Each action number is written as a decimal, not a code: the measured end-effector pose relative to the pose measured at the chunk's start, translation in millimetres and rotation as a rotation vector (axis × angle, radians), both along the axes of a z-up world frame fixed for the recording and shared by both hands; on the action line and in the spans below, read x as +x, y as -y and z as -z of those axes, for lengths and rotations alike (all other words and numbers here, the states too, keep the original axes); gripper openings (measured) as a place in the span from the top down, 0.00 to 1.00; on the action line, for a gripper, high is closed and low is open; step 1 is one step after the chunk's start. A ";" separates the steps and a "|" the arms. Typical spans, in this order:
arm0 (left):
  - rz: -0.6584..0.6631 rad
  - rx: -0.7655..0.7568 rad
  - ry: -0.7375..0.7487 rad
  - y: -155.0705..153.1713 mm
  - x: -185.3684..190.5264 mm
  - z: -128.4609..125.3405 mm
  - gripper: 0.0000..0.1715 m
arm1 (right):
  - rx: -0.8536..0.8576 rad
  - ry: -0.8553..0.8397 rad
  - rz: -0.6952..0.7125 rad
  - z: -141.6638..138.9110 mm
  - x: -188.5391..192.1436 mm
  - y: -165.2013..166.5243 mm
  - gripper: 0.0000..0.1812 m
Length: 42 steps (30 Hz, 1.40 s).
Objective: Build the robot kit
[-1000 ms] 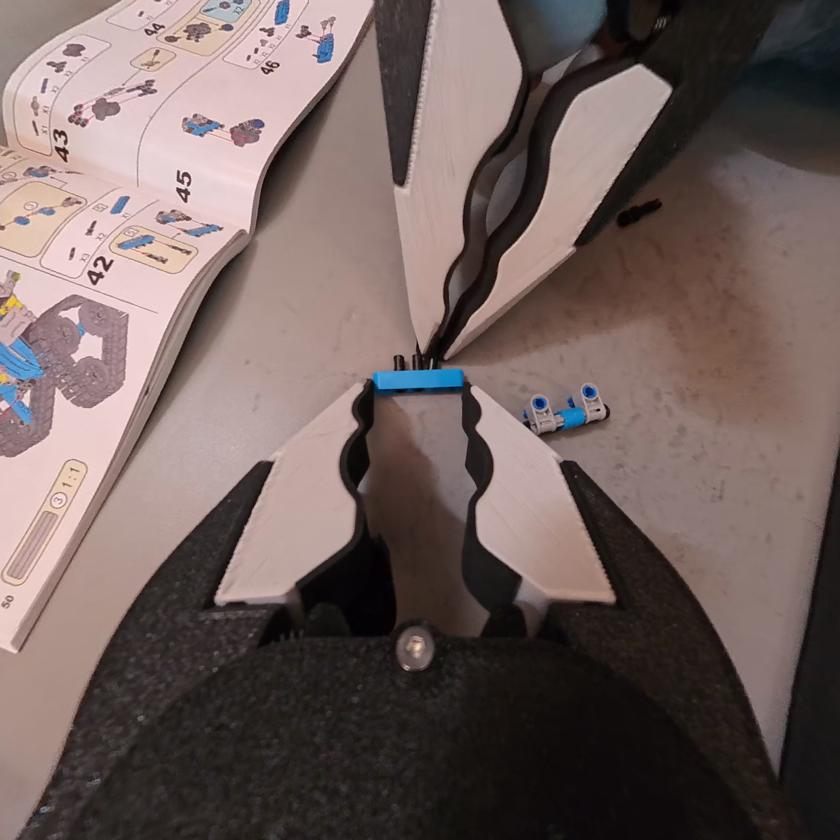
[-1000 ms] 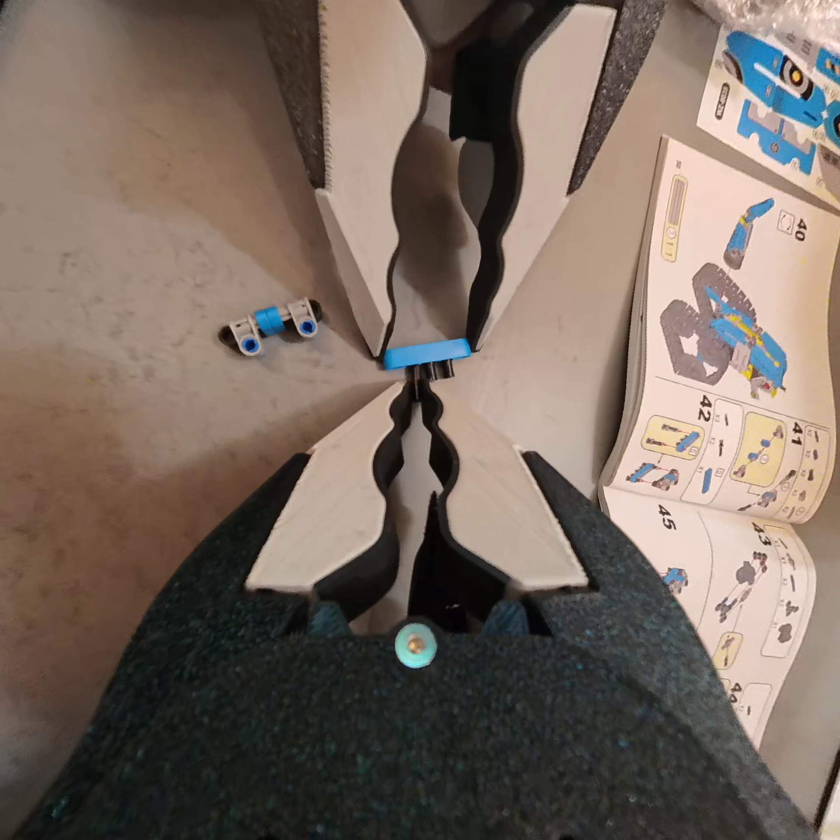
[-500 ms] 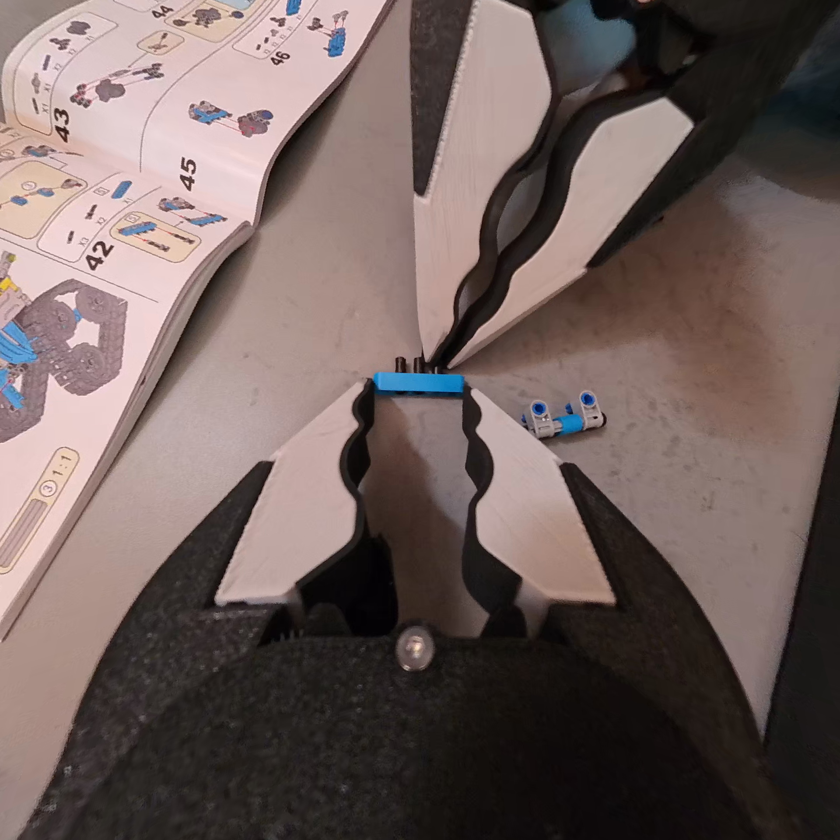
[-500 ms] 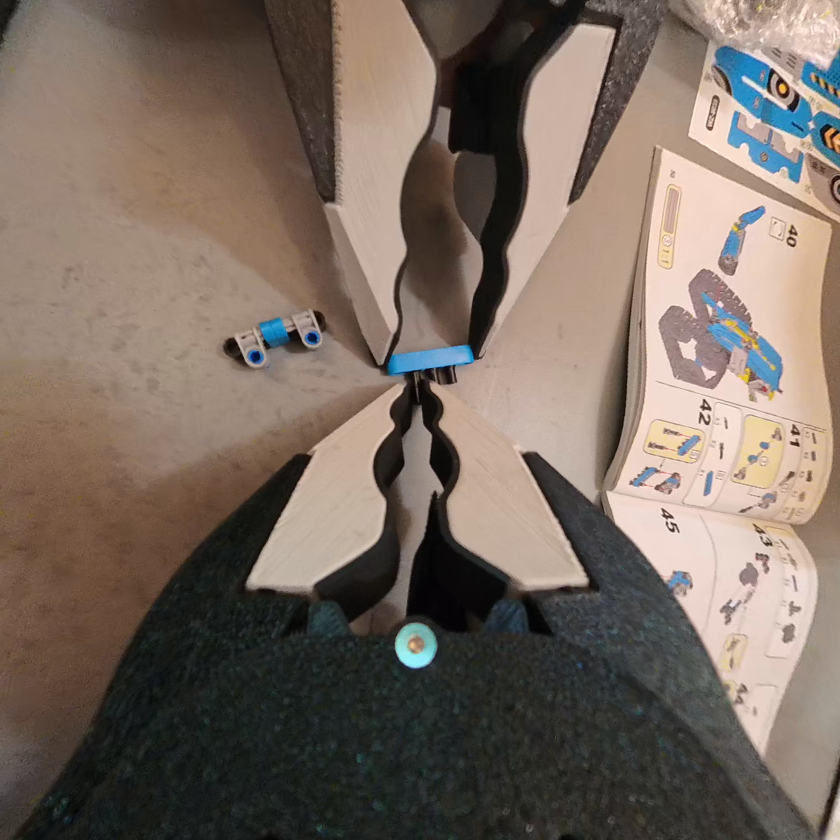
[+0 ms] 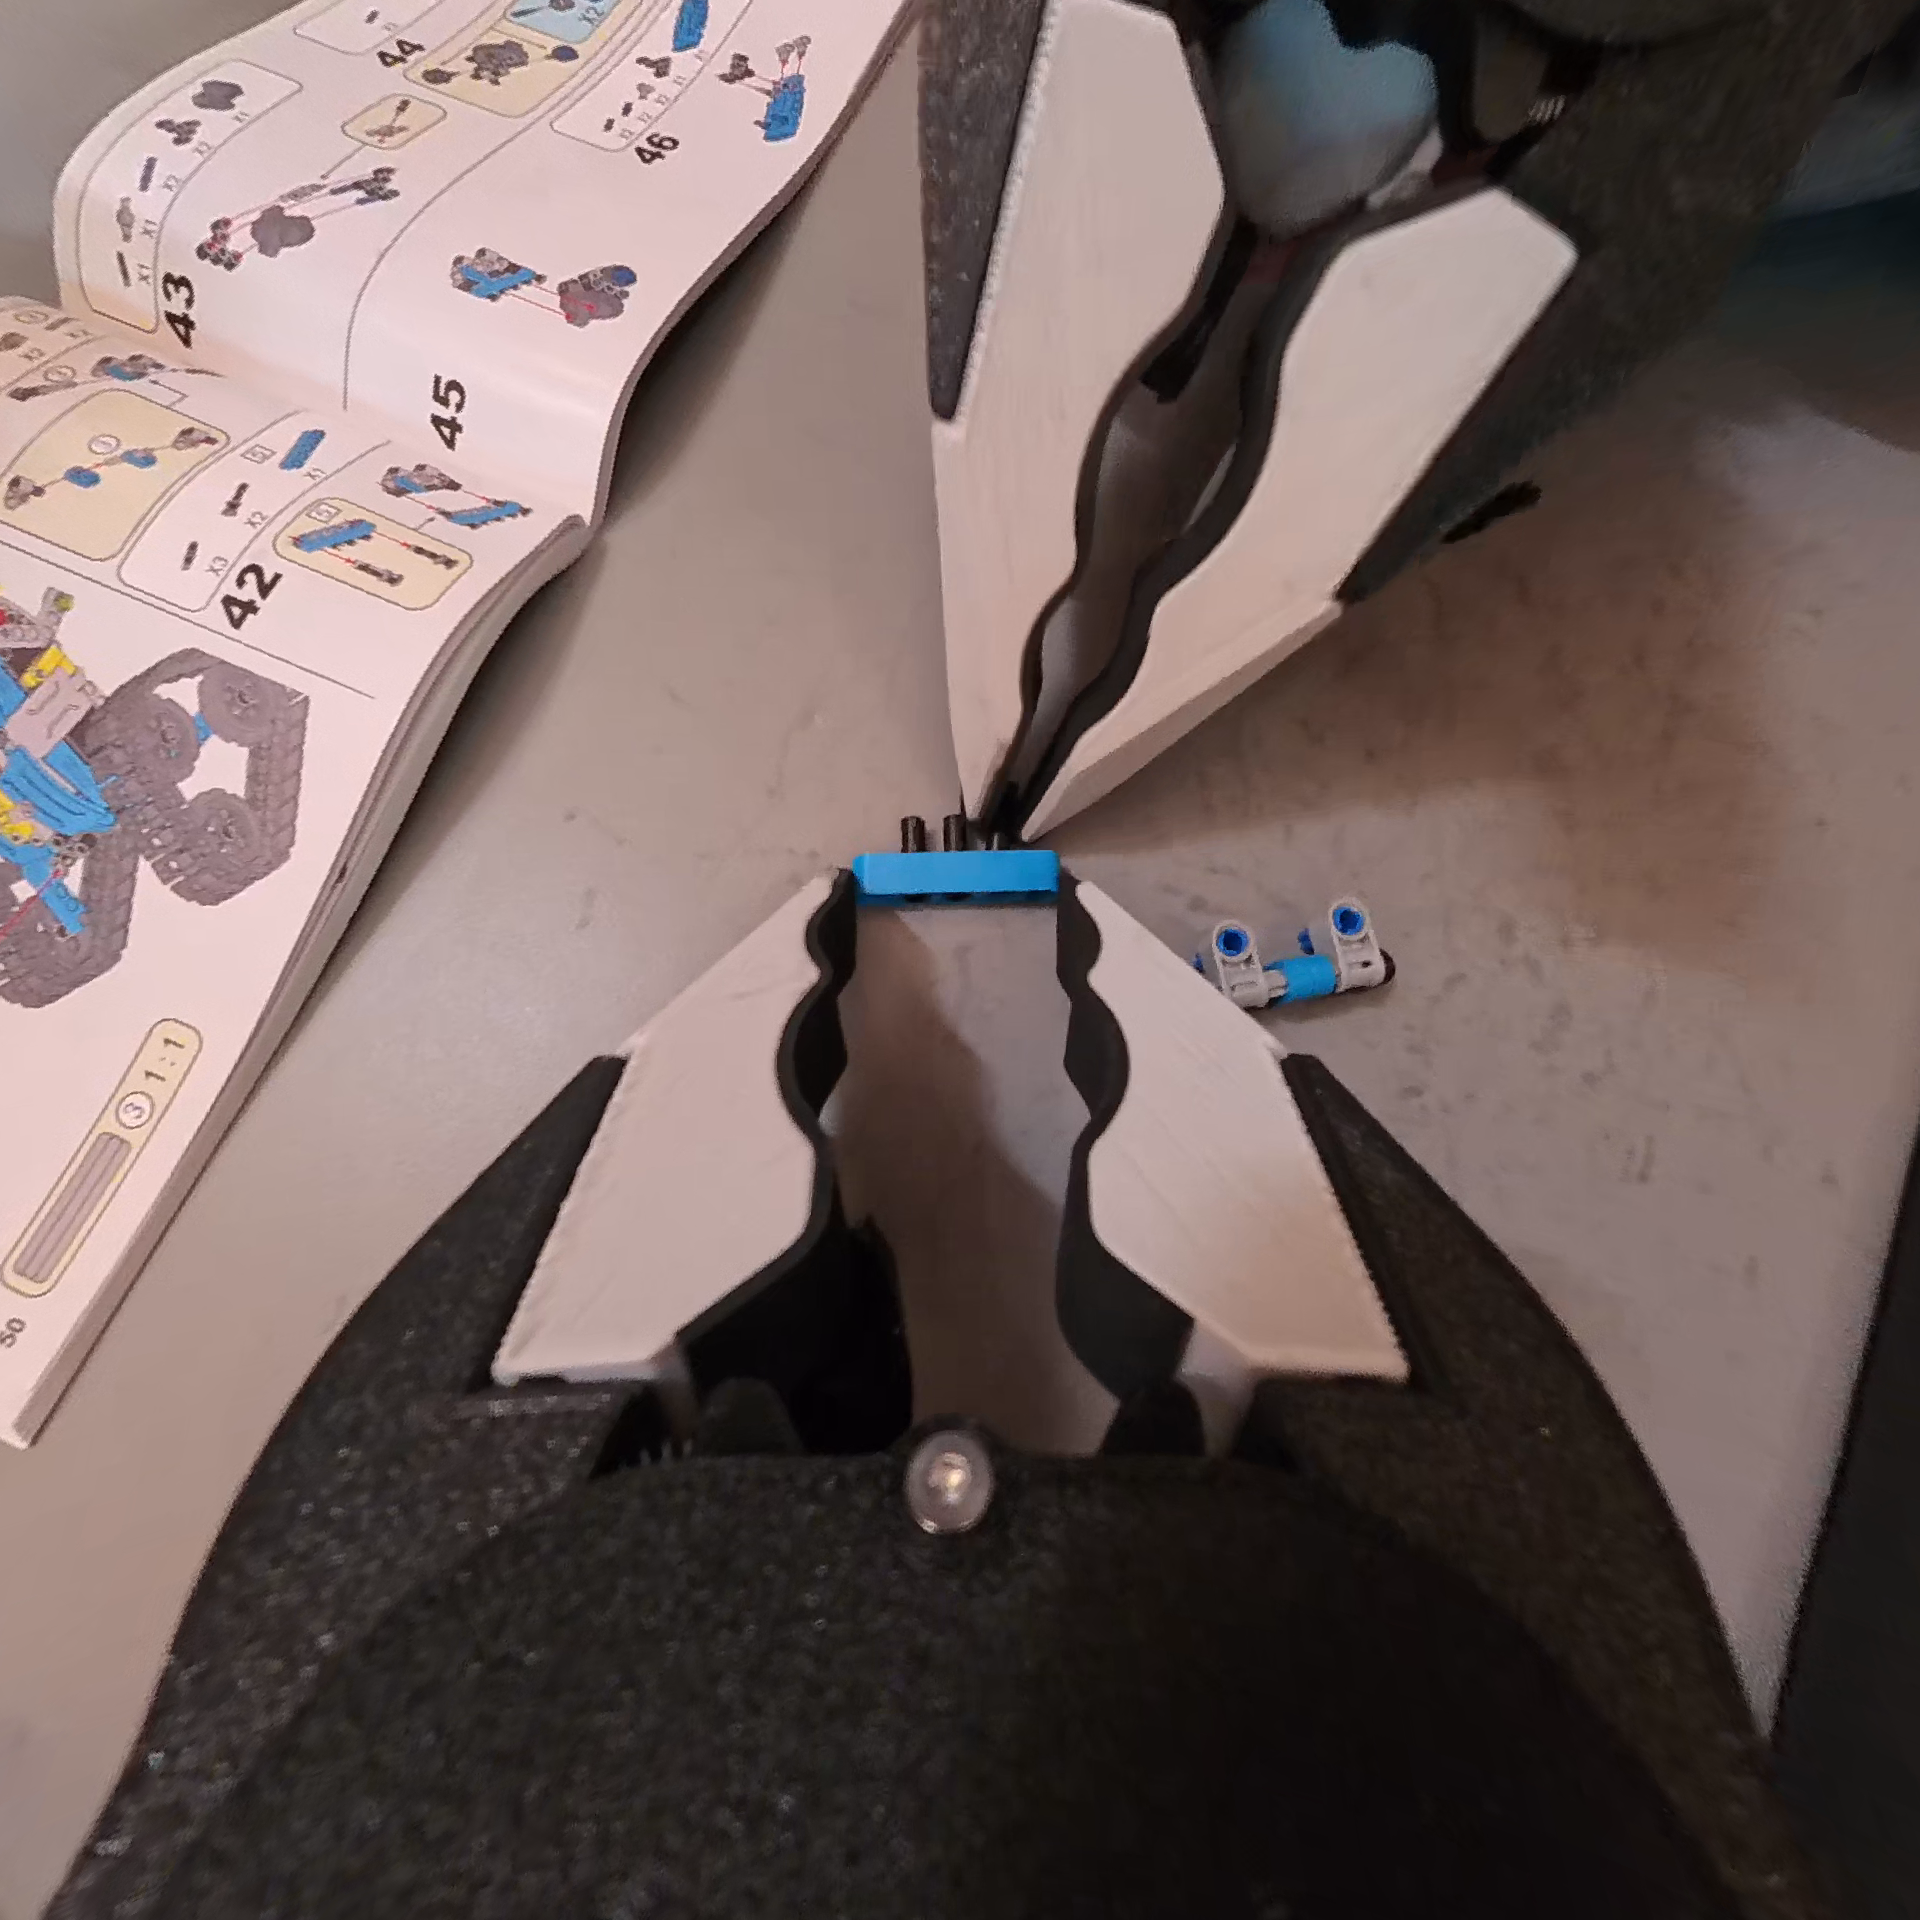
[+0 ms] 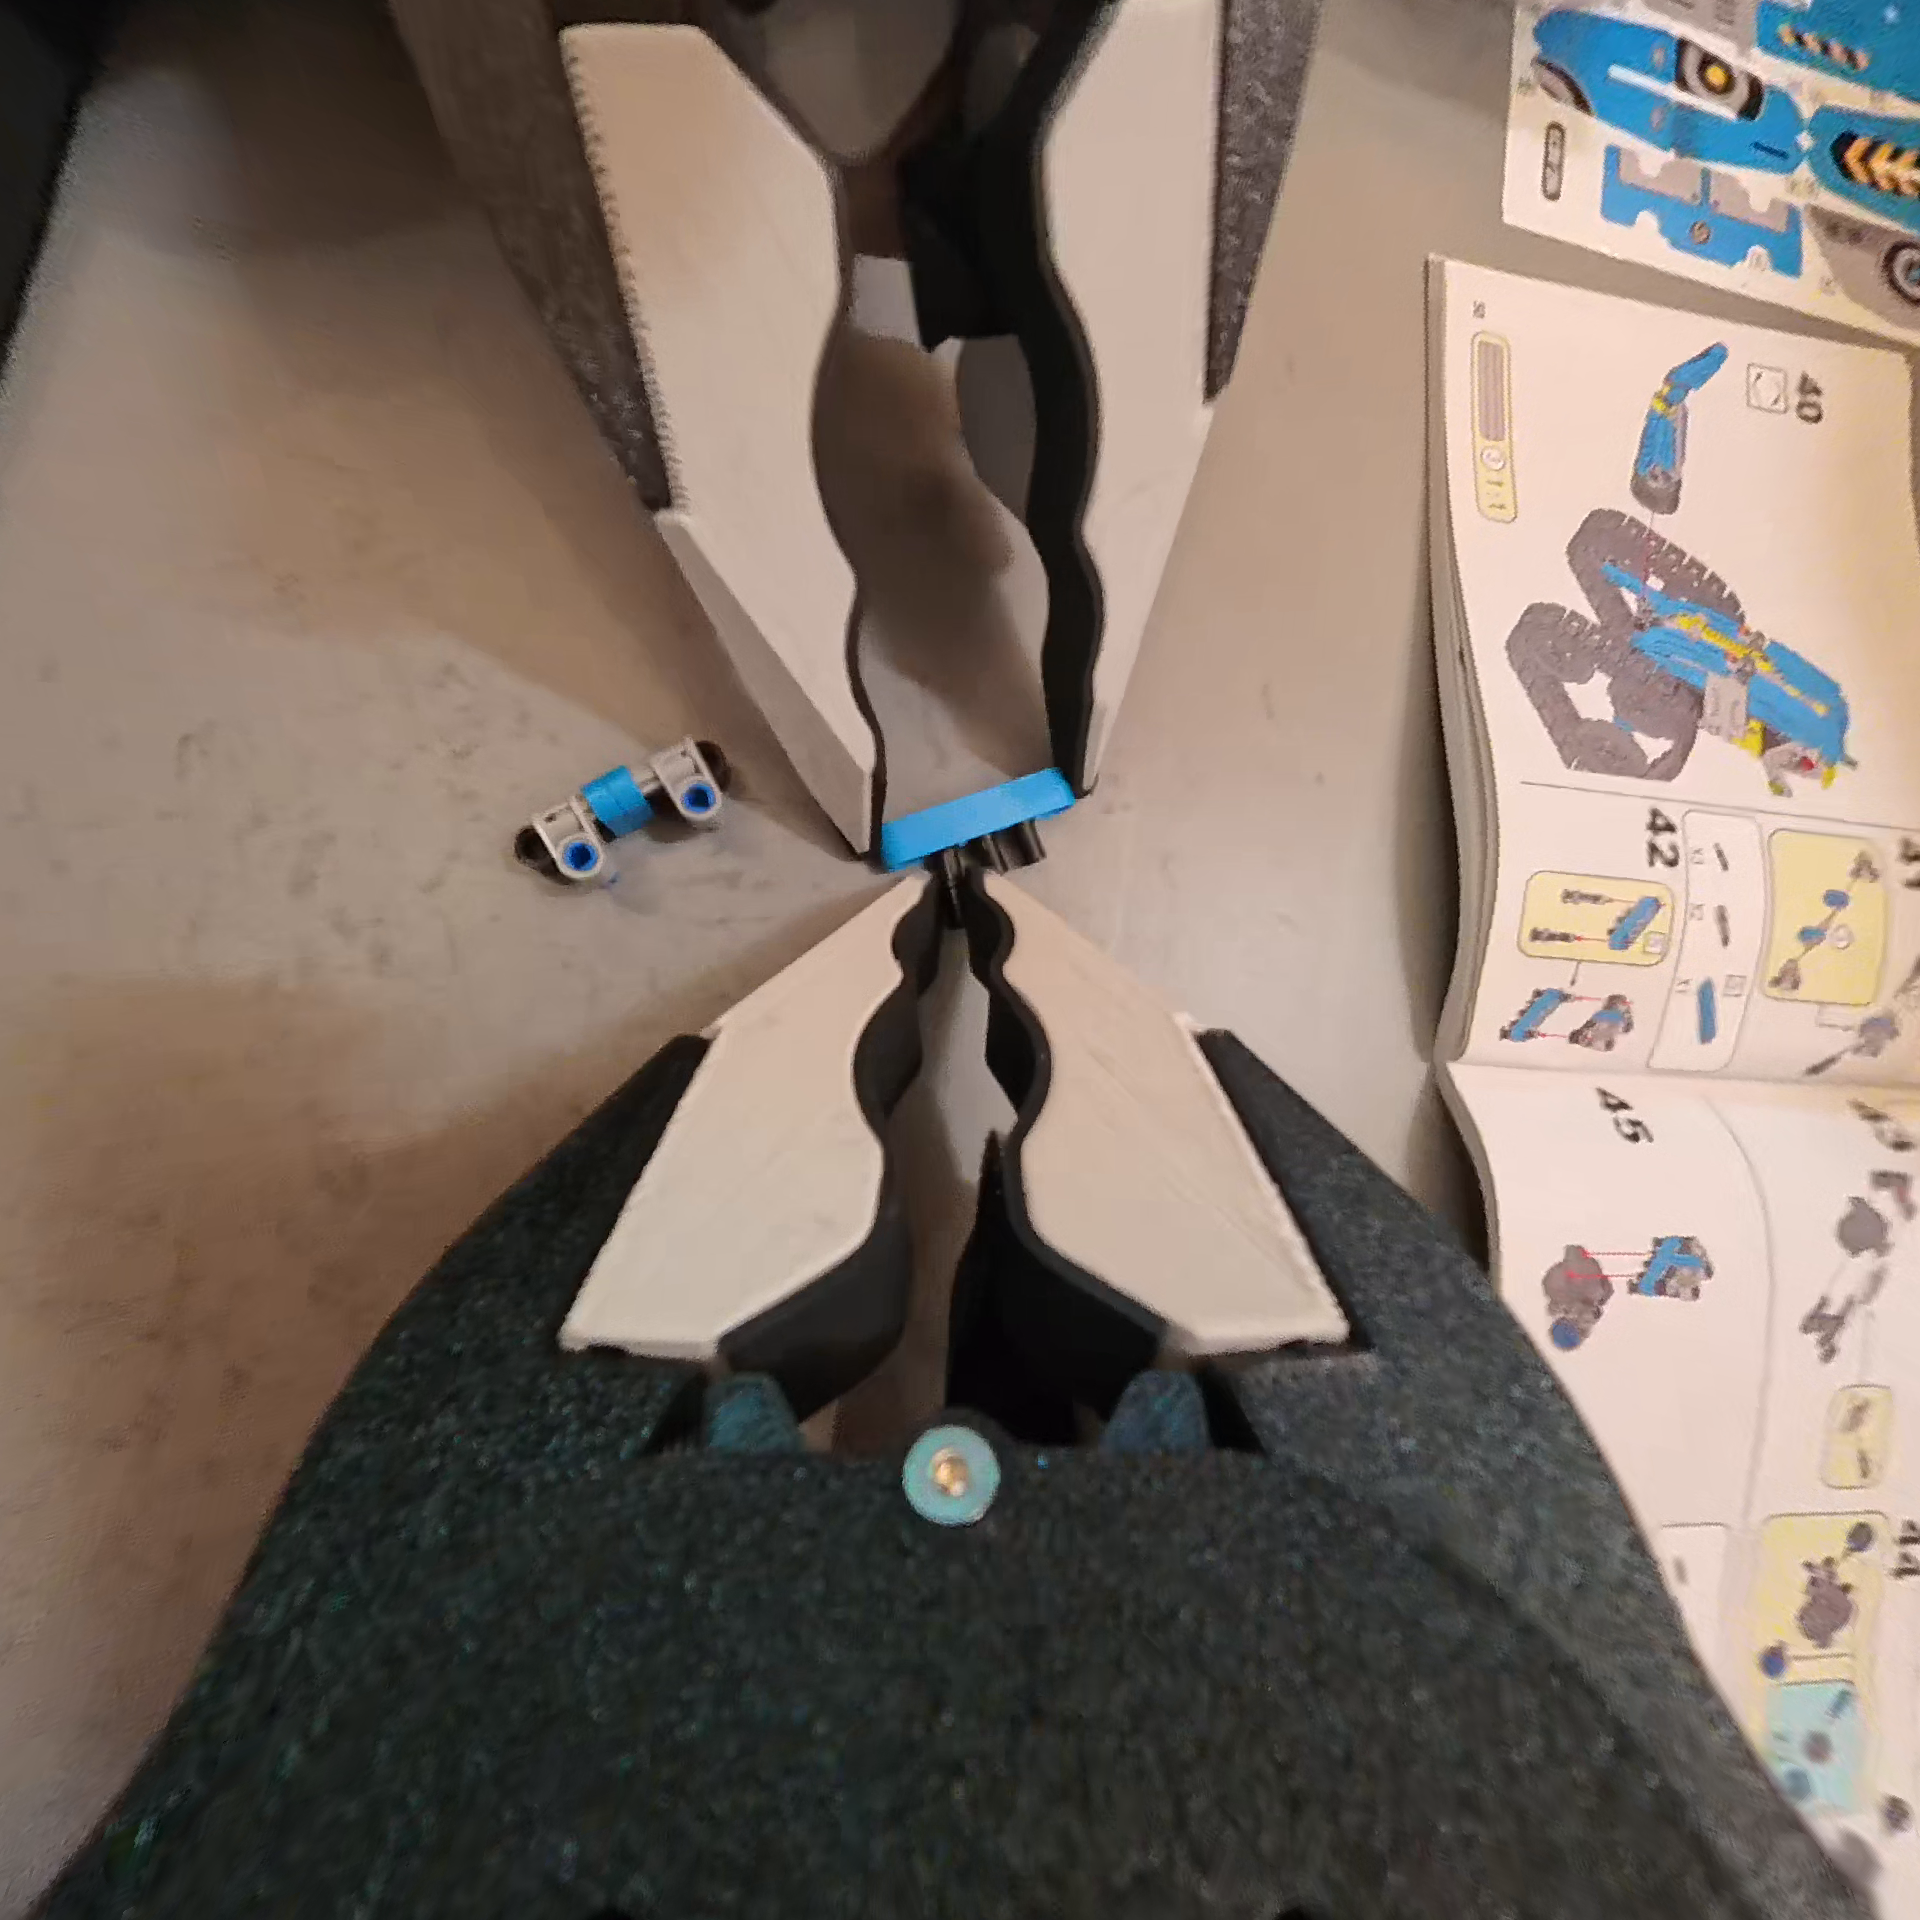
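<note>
Still the blue beam [image 5: 954, 874] sits clamped endwise between the left gripper [image 5: 954, 902] fingertips, above the grey table [image 5: 1558, 1039]. Right gripper [image 6: 954, 894] stays pinched on a black pin [image 6: 953, 871] at the beam. Grey-blue connector piece [image 5: 1294, 961] lies nearby; the open booklet [image 5: 260, 468] has shifted slightly in frame.

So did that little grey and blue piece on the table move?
No. The grey and blue piece lies in the same spot on the table, just as far from the open instruction booklet as one second ago.
</note>
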<state>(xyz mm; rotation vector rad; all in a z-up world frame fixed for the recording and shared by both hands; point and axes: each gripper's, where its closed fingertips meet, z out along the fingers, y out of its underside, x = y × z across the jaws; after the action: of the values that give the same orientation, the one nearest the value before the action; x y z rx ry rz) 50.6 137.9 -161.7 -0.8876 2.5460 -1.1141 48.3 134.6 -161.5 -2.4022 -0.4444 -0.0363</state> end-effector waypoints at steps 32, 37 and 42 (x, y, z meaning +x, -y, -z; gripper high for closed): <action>-0.079 0.015 0.015 1.8 -0.7 0.0 0.77 | 0.017 -0.184 0.255 0.6 -7.6 12.5 0.84; -0.072 0.013 0.018 1.9 -1.0 0.0 0.77 | 0.034 -0.173 0.241 0.4 -7.1 10.8 0.84; -0.081 0.013 0.019 1.7 -0.5 -0.1 0.78 | 0.044 -0.164 0.238 0.1 -8.0 9.9 0.85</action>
<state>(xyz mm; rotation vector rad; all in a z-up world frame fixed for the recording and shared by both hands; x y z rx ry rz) 50.1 136.2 -161.6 -0.9628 2.4754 -1.0763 40.3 124.7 -161.6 -2.3799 -0.0804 0.0446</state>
